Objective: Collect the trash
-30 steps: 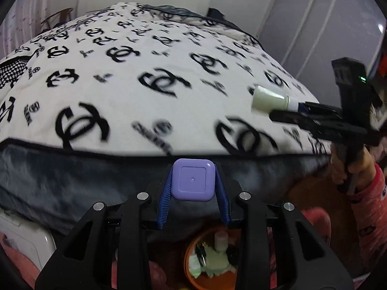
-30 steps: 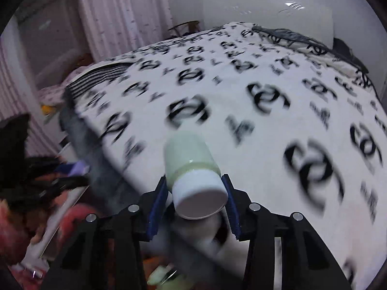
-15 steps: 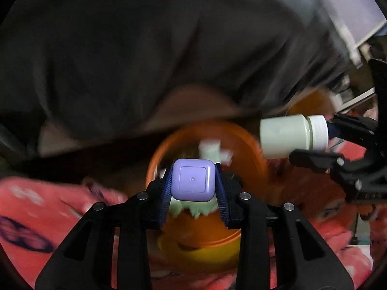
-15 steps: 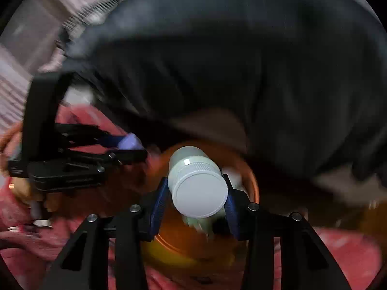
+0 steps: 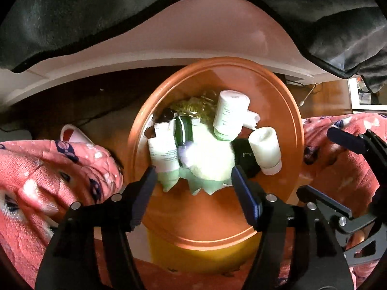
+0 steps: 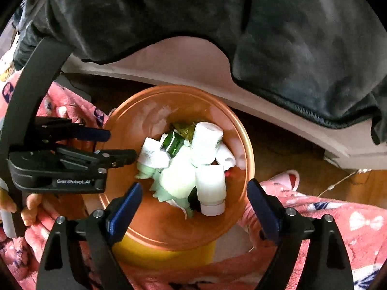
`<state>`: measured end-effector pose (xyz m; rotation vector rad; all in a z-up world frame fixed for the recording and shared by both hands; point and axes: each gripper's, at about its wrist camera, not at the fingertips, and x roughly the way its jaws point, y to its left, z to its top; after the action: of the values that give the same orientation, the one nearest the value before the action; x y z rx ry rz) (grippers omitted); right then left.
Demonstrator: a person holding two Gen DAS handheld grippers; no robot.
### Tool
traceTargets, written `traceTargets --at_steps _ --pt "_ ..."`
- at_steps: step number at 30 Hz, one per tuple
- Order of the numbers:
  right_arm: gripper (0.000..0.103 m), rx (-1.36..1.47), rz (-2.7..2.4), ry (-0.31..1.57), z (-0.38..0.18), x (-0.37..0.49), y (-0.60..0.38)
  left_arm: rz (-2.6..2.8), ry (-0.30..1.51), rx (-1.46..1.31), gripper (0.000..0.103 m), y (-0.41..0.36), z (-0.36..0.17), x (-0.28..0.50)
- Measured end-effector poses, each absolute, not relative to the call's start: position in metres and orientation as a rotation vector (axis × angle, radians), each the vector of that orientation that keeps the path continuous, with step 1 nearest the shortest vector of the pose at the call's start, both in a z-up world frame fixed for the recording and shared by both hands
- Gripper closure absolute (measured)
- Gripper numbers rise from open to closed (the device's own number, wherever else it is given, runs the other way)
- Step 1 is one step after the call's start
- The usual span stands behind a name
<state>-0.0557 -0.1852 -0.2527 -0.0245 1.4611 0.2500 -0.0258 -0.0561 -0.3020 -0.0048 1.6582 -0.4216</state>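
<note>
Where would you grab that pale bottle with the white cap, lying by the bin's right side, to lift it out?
Probably around the pale bottle body, from above, fingers either side. It lies atop the heap in the orange bin, cap toward the camera, sides exposed.

I have both grippers pointed steeply downward. My left gripper (image 5: 192, 175) has its two fingers spread wide apart, with nothing between the pads. In the right wrist view that same left gripper (image 6: 121, 145) comes in from the left side, fingers level, and my left hand (image 6: 21, 207) is wrapped round its handle with the fingertips showing under the body. My right gripper (image 6: 194, 193) is spread just as wide and holds nothing. In the left wrist view the right gripper (image 5: 338, 159) sits at the far right edge, close alongside the left.
</note>
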Motion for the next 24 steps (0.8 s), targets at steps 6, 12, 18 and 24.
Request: traceTargets --at_steps 6,12,18,24 --pt "0.017 -0.001 0.225 1.455 -0.253 -0.055 -0.194 -0.415 1.658 -0.020 0.038 -0.051 -0.299 -0.021" --pt "0.017 0.020 0.198 1.427 -0.248 -0.058 -0.197 -0.408 1.630 -0.022 0.038 -0.050 -0.294 -0.021" --pt "0.017 0.029 0.150 1.324 -0.223 -0.065 -0.202 -0.393 1.461 -0.042 0.038 -0.040 -0.251 -0.023" --pt "0.016 0.047 0.126 1.150 -0.161 -0.075 -0.207 -0.363 1.209 -0.037 0.038 -0.022 -0.172 -0.029"
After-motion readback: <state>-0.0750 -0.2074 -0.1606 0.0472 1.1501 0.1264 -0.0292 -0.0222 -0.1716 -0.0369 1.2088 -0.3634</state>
